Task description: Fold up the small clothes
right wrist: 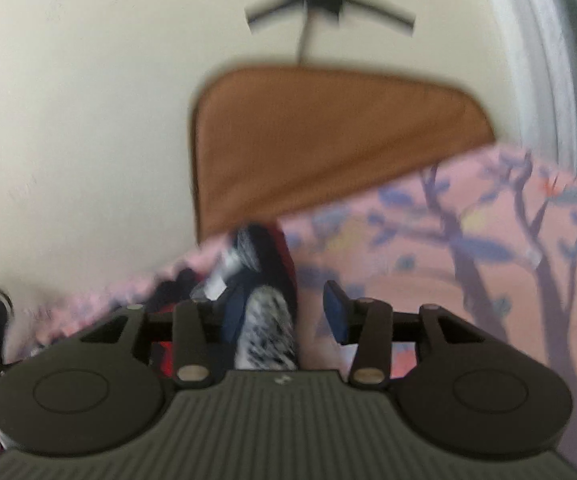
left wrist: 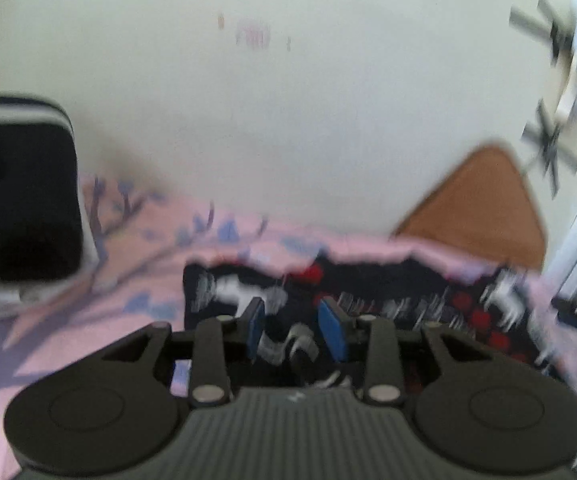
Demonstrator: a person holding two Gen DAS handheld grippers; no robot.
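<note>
Left gripper (left wrist: 294, 330): blue-padded fingers (left wrist: 333, 332) stand at a narrow gap; a grey-white strip of the dark patterned knit garment (left wrist: 368, 296) lies between them, but blur hides whether the pads press on it.

Right gripper (right wrist: 284, 312): fingers moderately apart, straddling a bunched black-and-white fold of the same garment (right wrist: 264, 328). Its left pad lies against the fold; the right pad (right wrist: 334, 312) stands clear. No firm grip evident.

The garment, dark with white animal figures and red dots, lies on the pink bedspread with blue tree print (left wrist: 88, 288), at twelve o'clock from the left gripper.

Further out: a brown rounded cloth panel (right wrist: 328, 140) at twelve o'clock in the right view; a black bag with a white stripe (left wrist: 16, 184) at nine o'clock in the left view; a cream wall (left wrist: 288, 120) beyond.

Assessment: the fold appears at an early stage, edges being gathered. Next move likely calls for both grippers to secure an edge, then carry it across evenly.
</note>
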